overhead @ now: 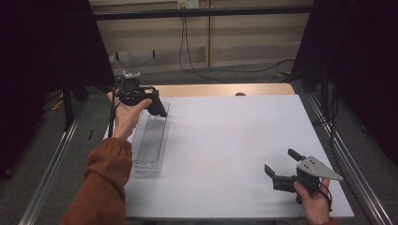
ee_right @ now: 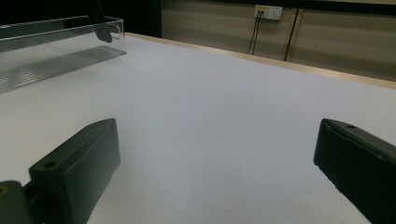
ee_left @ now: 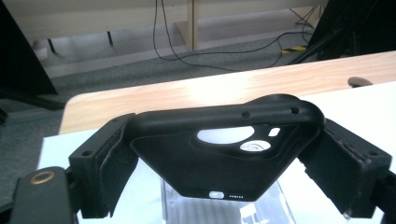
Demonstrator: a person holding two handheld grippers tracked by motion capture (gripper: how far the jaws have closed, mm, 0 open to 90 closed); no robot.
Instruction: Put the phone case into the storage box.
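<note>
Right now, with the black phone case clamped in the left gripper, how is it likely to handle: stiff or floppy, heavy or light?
The phone case is probably light: it is a thin, hollow shell with camera cutouts. It seems somewhat flexible, since its upper rim looks bowed between the jaws of the left gripper. Its matte, rubbery-looking surface should grip the pads rather than slip. Over the clear tray, a drop looks harmless.

i note dim, even lighting; the white table (overhead: pixel 225 140) is brightest, sides fall into darkness. my left gripper view shows soft glare on wood, near jaws blurred.
</note>
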